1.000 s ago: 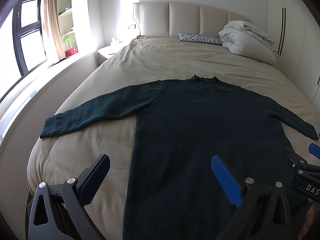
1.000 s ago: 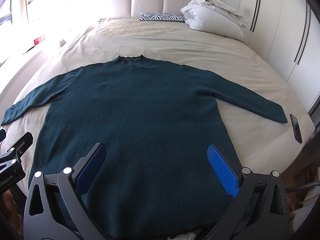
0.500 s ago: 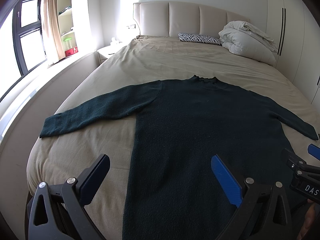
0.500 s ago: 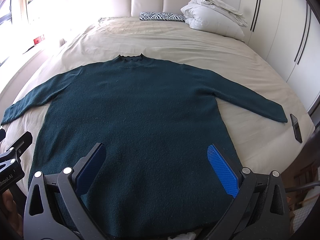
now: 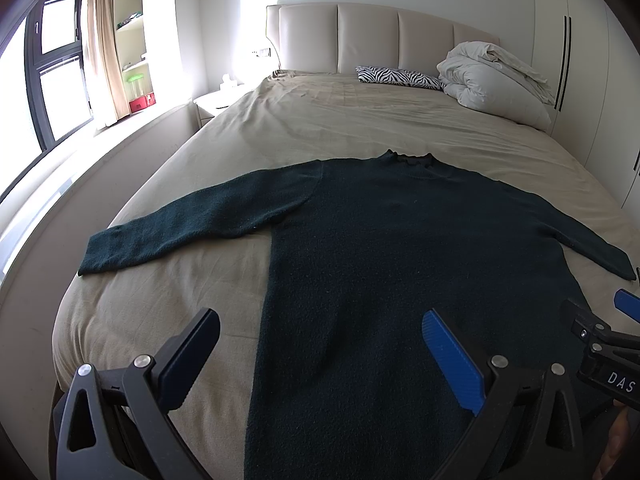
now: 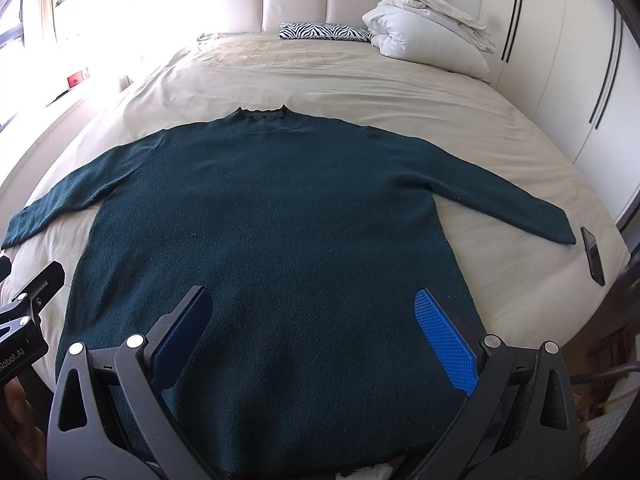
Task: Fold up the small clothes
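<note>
A dark green long-sleeved sweater [image 5: 400,264] lies flat on the beige bed [image 5: 340,120], both sleeves spread out, collar toward the headboard. It also shows in the right wrist view [image 6: 280,220]. My left gripper [image 5: 320,320] is open and empty above the sweater's lower left edge. My right gripper [image 6: 314,300] is open and empty above the sweater's hem. The right gripper shows at the right edge of the left wrist view [image 5: 600,340], and the left gripper at the left edge of the right wrist view [image 6: 28,308].
A white folded duvet [image 6: 428,36] and a zebra-print pillow [image 6: 324,31] lie by the headboard. A dark phone [image 6: 593,255] lies at the bed's right edge past the sleeve cuff. Wardrobe doors [image 6: 568,60] stand on the right, a window [image 5: 52,80] on the left.
</note>
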